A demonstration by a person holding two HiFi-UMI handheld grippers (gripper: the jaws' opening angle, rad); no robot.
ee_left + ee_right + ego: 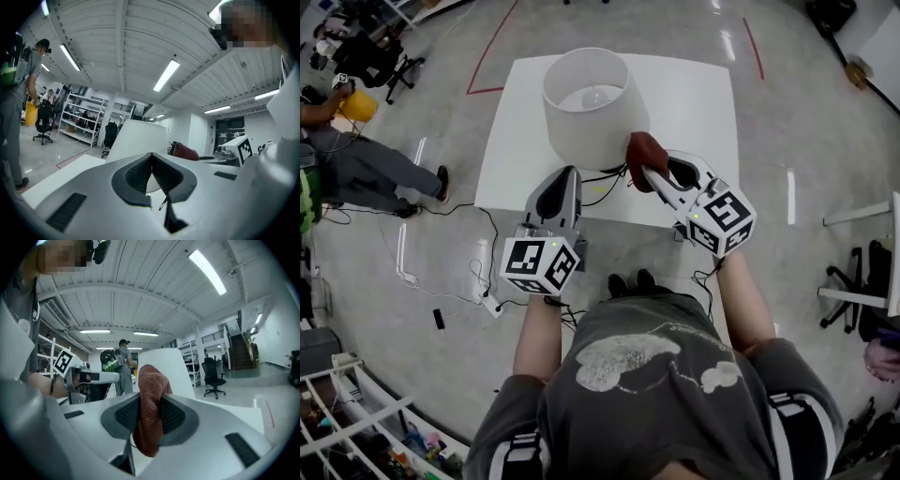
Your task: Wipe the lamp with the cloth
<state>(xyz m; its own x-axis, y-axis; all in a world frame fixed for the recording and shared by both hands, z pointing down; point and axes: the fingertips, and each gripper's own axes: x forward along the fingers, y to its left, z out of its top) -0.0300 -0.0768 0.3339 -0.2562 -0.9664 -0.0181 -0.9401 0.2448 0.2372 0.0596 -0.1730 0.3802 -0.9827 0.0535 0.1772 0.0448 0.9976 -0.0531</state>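
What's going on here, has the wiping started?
A person is working two handheld grippers over a white table. The right gripper is clamped on a reddish-brown cloth and holds it at the near right side of the lamp shade. Whether the cloth actually touches the shade can't be told. The left gripper has its jaws together with nothing in them, at the table's near edge just in front of the lamp.

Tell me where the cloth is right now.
In the head view, the cloth sits right of centre, clamped in the right gripper, next to the lamp.
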